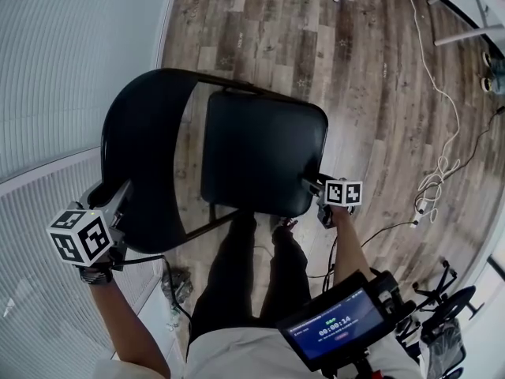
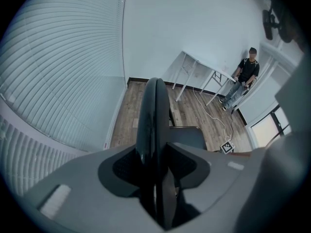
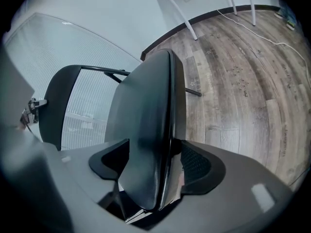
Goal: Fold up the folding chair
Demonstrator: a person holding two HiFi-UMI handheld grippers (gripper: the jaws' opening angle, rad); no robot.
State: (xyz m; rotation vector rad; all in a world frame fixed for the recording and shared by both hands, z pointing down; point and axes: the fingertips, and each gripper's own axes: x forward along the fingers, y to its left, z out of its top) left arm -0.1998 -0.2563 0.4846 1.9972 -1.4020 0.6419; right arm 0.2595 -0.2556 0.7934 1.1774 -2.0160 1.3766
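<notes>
A black folding chair stands on the wood floor below me. In the head view its curved backrest (image 1: pixel 146 156) is at the left and its seat (image 1: pixel 264 152) at the middle. My left gripper (image 1: pixel 126 192) is shut on the backrest's near edge. In the left gripper view the backrest (image 2: pixel 151 110) runs upright between the pads of that gripper (image 2: pixel 156 166). My right gripper (image 1: pixel 316 186) holds the seat's near right corner. In the right gripper view the seat (image 3: pixel 146 115) fills the gap of that gripper (image 3: pixel 154 166), with the backrest (image 3: pixel 56 101) behind it.
White blinds (image 1: pixel 71 69) run close along the chair's left side. Loose cables (image 1: pixel 442 156) lie on the floor to the right. White table legs (image 1: pixel 465 6) stand at the far right. A person (image 2: pixel 245 76) stands by a white table (image 2: pixel 204 67) across the room. My own legs (image 1: pixel 237 275) are just behind the chair.
</notes>
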